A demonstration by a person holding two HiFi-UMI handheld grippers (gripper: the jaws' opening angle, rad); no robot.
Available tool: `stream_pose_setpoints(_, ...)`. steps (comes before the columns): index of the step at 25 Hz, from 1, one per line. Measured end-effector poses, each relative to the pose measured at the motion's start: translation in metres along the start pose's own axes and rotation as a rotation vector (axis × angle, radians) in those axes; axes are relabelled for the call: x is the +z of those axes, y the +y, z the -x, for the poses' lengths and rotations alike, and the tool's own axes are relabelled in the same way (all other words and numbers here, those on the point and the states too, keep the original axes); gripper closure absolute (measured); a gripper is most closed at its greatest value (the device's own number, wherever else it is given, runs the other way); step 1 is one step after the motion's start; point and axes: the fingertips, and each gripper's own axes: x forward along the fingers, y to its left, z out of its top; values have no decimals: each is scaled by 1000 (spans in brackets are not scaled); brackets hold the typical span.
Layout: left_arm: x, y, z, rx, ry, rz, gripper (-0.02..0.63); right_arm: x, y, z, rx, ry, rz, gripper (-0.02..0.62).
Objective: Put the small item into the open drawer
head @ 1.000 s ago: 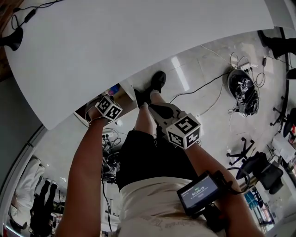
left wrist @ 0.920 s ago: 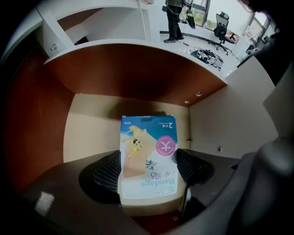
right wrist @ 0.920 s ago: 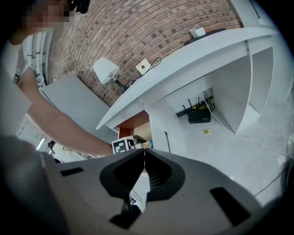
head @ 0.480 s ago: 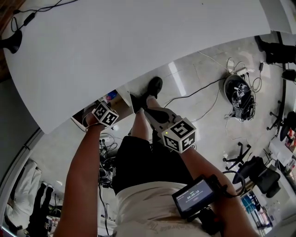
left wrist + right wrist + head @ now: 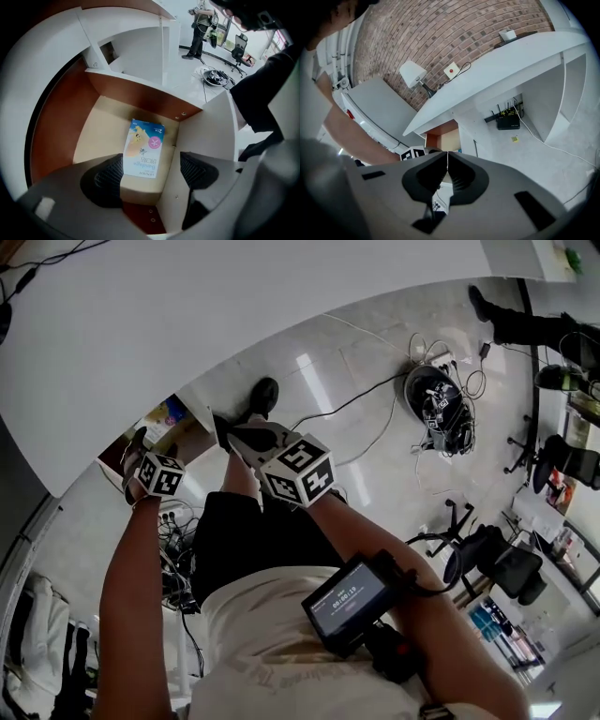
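The small item is a blue and white bandage box [image 5: 144,149] that lies flat on the floor of the open drawer [image 5: 96,136]. In the head view the box [image 5: 169,412] shows inside the drawer [image 5: 194,437] under the white desk. My left gripper [image 5: 151,171] hovers above the drawer's near end, open, with nothing between its fingers [image 5: 105,178]. In the head view the left gripper [image 5: 138,454] sits just in front of the drawer. My right gripper [image 5: 447,161] is held beside it to the right, shut and empty; in the head view the right gripper [image 5: 246,437] hangs over the person's legs.
The white desk top [image 5: 187,315] overhangs the drawer. Cables and a black bundle [image 5: 436,409] lie on the floor, with office chairs [image 5: 492,563] at the right. A black router [image 5: 508,123] sits under the desk; a lamp [image 5: 414,74] stands on it.
The head view has swung, and both grippers sit lower and further left in it. The box now shows inside the drawer, and the left gripper has drawn back a little from it.
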Motion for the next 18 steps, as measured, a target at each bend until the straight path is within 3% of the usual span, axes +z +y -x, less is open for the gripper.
stream_pose_setpoints(3, 4, -5, 18, -6, -8, 46, 233, 6, 7, 10, 7, 9, 27, 589)
stream_pose_setpoints(8, 13, -1, 52, 17, -50, 126, 306, 19, 17, 27, 4, 3, 69, 589)
stream_pose_setpoints(16, 16, -21, 107, 8, -93, 151, 526, 40, 37, 47, 19, -15, 121, 589)
stream_pose_setpoints(18, 12, -25, 120, 10, -105, 165, 549, 43, 43, 50, 24, -16, 135, 589)
